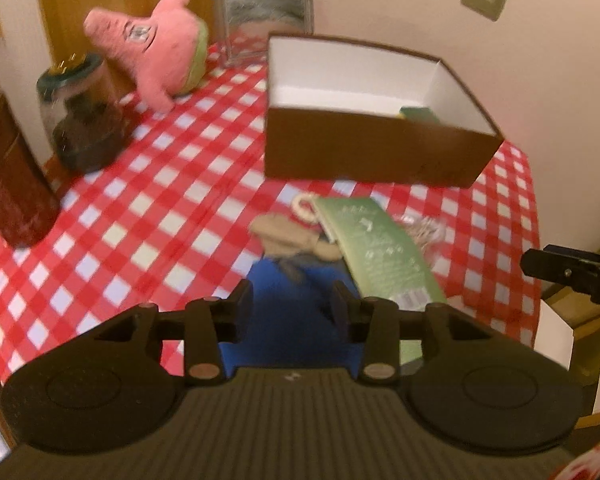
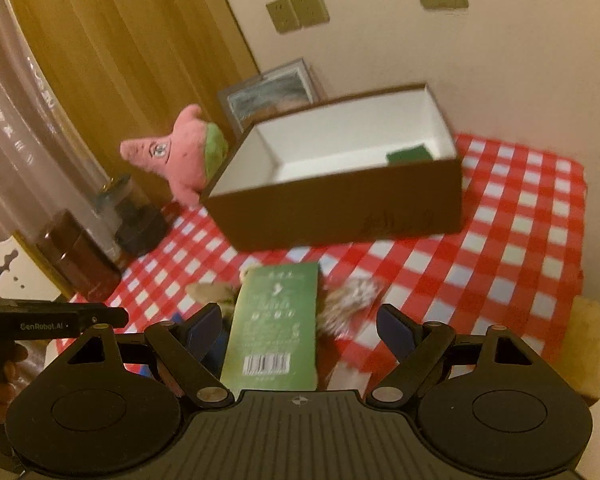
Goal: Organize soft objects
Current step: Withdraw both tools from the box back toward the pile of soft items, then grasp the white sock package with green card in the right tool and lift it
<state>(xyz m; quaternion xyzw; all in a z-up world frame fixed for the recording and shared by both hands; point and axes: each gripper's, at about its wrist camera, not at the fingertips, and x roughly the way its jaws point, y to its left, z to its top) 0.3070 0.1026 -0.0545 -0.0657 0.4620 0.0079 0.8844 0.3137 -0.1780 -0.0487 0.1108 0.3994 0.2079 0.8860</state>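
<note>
The left gripper [image 1: 292, 300] gripped a blue-bodied toy [image 1: 284, 240] while the right gripper [image 2: 300, 328] stood wide open, empty, over a green card [image 2: 276, 320].

This looks like a room in a home. A red-and-white checked cloth [image 2: 512, 240] covers the tabletop; a framed picture [image 2: 270, 94] leans on the cream wall at upper centre, wall sockets [image 2: 298, 8] above it, and ochre curtains [image 2: 112, 48] hang upper left.
</note>
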